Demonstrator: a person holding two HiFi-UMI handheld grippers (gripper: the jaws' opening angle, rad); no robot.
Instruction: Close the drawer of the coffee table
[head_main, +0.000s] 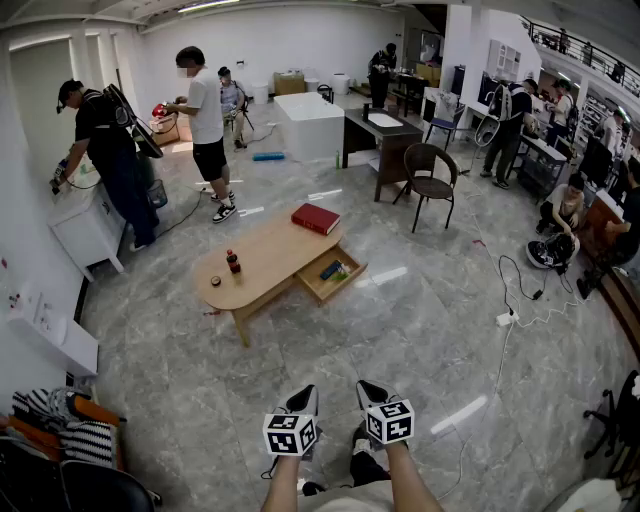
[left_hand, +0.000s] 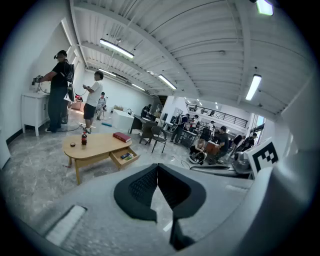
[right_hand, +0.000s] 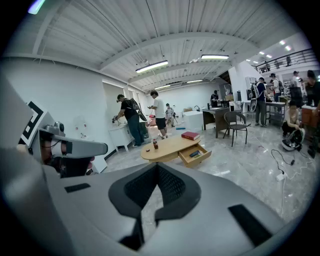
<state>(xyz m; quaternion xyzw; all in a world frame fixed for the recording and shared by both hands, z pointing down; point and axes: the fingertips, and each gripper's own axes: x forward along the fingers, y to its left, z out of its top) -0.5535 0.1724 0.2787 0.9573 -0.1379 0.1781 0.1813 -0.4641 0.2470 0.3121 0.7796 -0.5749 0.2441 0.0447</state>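
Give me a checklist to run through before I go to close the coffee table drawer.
1. Drawer open and needing a push: ok, it is pulled out of the coffee table.
2. Left gripper free: ok, jaws together with nothing between them.
3. Right gripper free: ok, jaws together with nothing between them.
4. Drawer within reach: not ok, the table stands well away across the floor from both grippers.
5. Things in the drawer low enough to slide under the tabletop: cannot tell, too small to judge.
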